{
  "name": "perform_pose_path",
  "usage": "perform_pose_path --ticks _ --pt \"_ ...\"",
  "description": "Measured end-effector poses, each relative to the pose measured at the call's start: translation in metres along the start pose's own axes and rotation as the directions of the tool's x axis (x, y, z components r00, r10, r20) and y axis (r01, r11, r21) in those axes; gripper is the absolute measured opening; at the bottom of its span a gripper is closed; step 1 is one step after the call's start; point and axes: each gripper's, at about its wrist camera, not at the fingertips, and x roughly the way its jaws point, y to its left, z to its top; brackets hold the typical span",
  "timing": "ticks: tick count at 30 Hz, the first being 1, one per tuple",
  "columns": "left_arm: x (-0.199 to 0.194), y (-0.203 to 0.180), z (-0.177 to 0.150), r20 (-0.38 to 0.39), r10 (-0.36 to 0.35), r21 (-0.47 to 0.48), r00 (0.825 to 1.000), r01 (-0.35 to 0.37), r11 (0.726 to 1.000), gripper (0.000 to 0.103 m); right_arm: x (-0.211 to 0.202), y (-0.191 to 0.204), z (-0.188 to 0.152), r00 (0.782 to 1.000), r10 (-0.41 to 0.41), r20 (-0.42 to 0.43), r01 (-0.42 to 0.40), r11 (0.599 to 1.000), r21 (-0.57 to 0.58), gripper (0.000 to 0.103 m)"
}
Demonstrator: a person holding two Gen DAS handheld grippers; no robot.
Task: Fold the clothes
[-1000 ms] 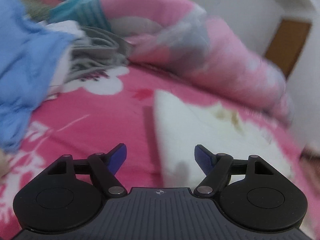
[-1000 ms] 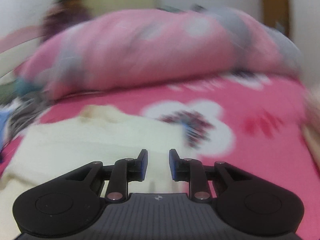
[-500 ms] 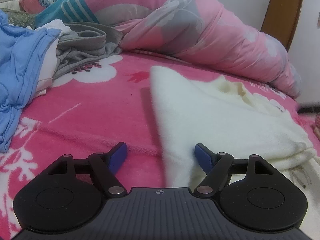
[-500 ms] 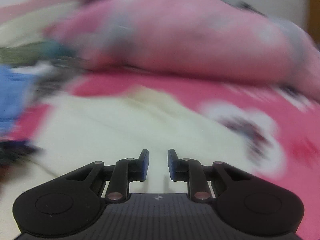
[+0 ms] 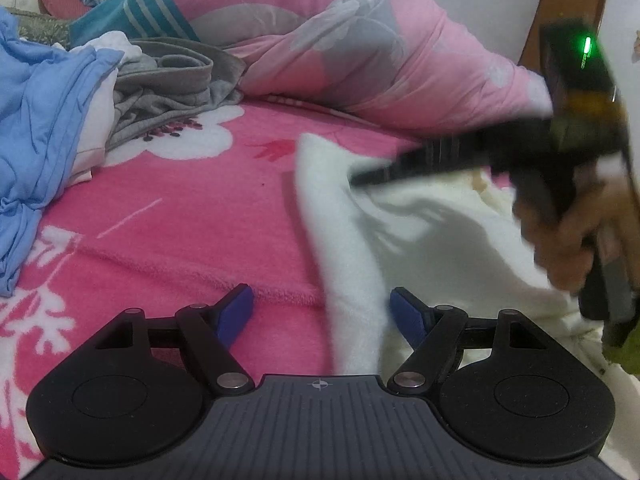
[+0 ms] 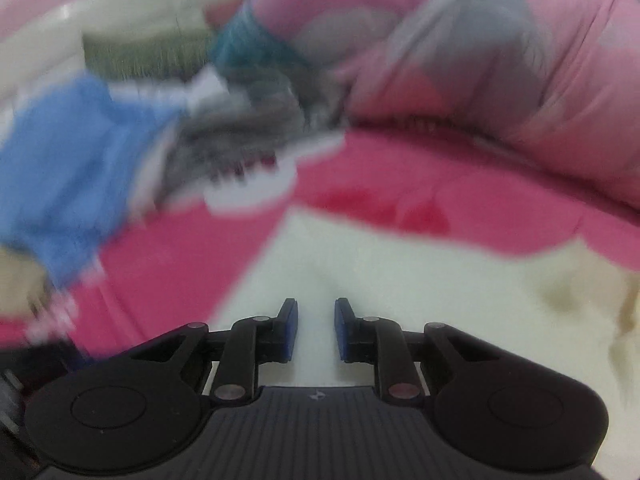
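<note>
Two grippers, nothing held. My left gripper (image 5: 322, 312) gapes wide straddling the white garment (image 5: 420, 232) edge for grabbing; right gripper (image 6: 316, 330) fingers nearly closed, empty above it.

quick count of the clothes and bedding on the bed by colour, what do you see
white or cream garment: 1
blue garment: 1
grey garment: 1
teal striped cloth: 1
pink quilt: 1
pink flowered blanket: 1
total: 6
</note>
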Motion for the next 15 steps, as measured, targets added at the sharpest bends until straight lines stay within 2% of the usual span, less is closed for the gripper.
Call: perform_pose_path --ticks 2,3,5,6,9,11,13,15 --pt "0.0 -0.001 0.0 0.001 0.004 0.004 1.0 -0.004 1.0 0.077 0.005 -0.004 0.009 0.998 0.045 0.041 -0.047 0.998 0.036 0.021" --pt "-0.001 0.0 -0.001 0.002 0.003 0.003 1.0 -0.003 1.0 0.077 0.016 -0.008 0.011 0.999 0.045 0.026 -0.047 0.997 0.068 0.021" --pt "-0.001 0.002 -0.002 0.006 -0.002 -0.005 1.0 0.003 1.0 0.077 0.048 -0.013 0.009 0.999 -0.005 -0.051 0.01 0.994 0.11 0.014" --pt "-0.001 0.003 -0.003 0.007 -0.007 -0.011 1.0 0.007 1.0 0.077 0.053 -0.018 0.008 0.999 -0.011 -0.047 0.017 0.992 0.122 0.014" --pt "-0.002 0.006 -0.003 0.012 -0.019 -0.022 1.0 0.019 1.0 0.077 0.026 -0.033 0.008 0.999 -0.034 -0.002 0.033 0.974 0.226 0.014" --pt "-0.002 0.007 -0.004 0.013 -0.02 -0.022 1.0 0.02 1.0 0.077 -0.017 -0.043 0.001 0.994 -0.096 0.045 0.083 0.968 0.236 0.014" --pt "-0.002 0.007 -0.003 0.012 -0.021 -0.026 1.0 0.021 0.999 0.077 -0.063 -0.055 -0.011 0.982 -0.172 0.079 0.15 0.962 0.23 0.014" --pt "-0.001 0.007 -0.002 0.009 -0.02 -0.028 1.0 0.021 0.999 0.077 -0.111 -0.07 -0.034 0.961 -0.26 0.097 0.235 0.947 0.219 0.014"
